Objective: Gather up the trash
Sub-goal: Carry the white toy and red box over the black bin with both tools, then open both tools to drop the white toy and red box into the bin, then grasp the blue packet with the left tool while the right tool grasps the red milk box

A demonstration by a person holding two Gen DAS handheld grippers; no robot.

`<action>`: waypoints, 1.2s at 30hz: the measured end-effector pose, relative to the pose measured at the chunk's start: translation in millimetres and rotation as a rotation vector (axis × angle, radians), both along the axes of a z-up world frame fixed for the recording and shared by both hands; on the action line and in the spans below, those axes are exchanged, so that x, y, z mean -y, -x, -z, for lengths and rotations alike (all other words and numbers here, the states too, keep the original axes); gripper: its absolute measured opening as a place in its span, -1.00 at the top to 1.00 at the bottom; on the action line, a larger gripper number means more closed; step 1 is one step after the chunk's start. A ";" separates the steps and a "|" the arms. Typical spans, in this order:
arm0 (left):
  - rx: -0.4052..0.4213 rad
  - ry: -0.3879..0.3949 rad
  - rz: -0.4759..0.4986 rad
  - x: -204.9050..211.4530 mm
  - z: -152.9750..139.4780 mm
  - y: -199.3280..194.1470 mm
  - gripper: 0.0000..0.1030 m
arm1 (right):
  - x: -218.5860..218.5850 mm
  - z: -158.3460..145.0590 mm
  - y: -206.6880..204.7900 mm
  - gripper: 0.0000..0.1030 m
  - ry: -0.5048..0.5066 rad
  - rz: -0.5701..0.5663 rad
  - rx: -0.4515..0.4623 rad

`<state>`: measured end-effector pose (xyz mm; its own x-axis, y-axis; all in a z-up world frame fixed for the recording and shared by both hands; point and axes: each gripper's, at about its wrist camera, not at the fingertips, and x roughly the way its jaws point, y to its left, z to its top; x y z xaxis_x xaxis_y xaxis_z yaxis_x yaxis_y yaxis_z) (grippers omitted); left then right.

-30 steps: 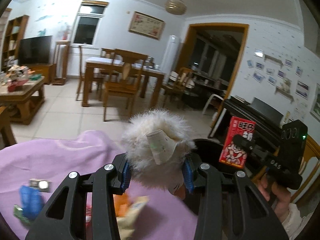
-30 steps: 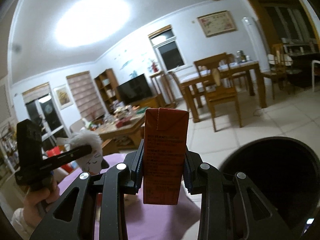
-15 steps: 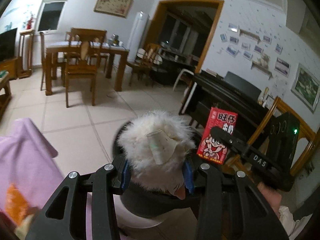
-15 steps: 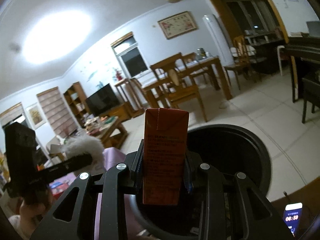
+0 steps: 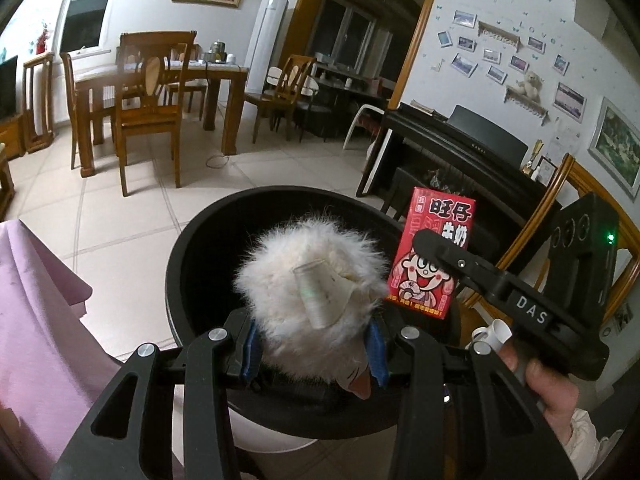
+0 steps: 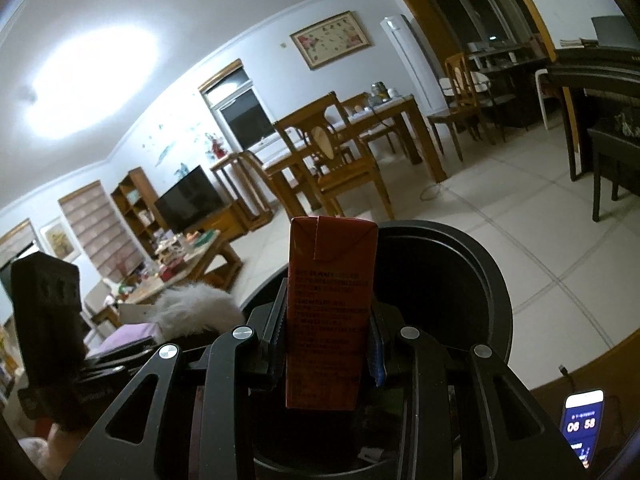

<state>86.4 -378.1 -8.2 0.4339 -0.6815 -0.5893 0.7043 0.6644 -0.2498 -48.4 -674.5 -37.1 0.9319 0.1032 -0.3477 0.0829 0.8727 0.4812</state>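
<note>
Left gripper clamped on a white fluffy ball with a paper tag across its front, held low in the centre of the left wrist view, directly over the mouth of a black bin. Bin rim curving around behind and to both sides of the fluff; a white base visible beneath it at the bottom of the frame. Just to the right of the fluff, a red milk carton with a cartoon face, pinched upright by the right gripper, whose black body marked "DAS" runs to the lower right into a hand. Carton also above the bin, at its right edge. Purple cloth draped at the lower left of the frame.

In the right wrist view, same red milk carton standing upright in the centre between the closed pads of the right gripper, plain printed side facing the lens. Black bin opening right behind and below it. White fluffy ball at the left middle, beside the dark body of the left gripper. A lit phone showing digits at the lower right corner.
</note>
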 end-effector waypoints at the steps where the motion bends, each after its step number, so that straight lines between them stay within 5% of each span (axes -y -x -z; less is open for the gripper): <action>1: -0.001 -0.002 0.000 1.0 0.7 0.2 0.19 | 0.6 1.3 -2.1 0.37 -0.003 0.001 -0.003; 5: 0.000 -0.011 -0.002 8.0 0.1 0.9 0.13 | -0.1 3.7 -5.5 0.36 -0.013 0.003 -0.013; 7: 0.017 -0.016 -0.015 10.1 -2.2 1.8 -0.10 | 0.9 3.6 -5.6 0.33 -0.020 -0.003 -0.017; 10: 0.064 -0.019 -0.034 7.4 -7.5 5.1 -0.65 | 4.8 2.5 -6.9 -0.23 -0.033 0.009 -0.008; 12: 0.093 -0.010 -0.043 4.4 -12.7 8.4 -0.77 | 6.6 2.6 -4.7 -0.50 -0.055 0.024 0.005; 16: 0.119 -0.007 -0.038 -2.7 -23.1 13.5 -0.83 | 1.5 -0.1 -5.0 -0.69 -0.071 0.026 -0.010; 25: 0.144 0.017 -0.092 -49.9 -39.8 22.3 -0.86 | -31.7 -16.0 -13.7 -0.69 -0.028 -0.036 -0.017; 36: 0.110 0.041 -0.365 -189.2 -41.5 14.2 -0.86 | -131.8 -44.5 -46.5 -0.69 0.075 -0.218 -0.034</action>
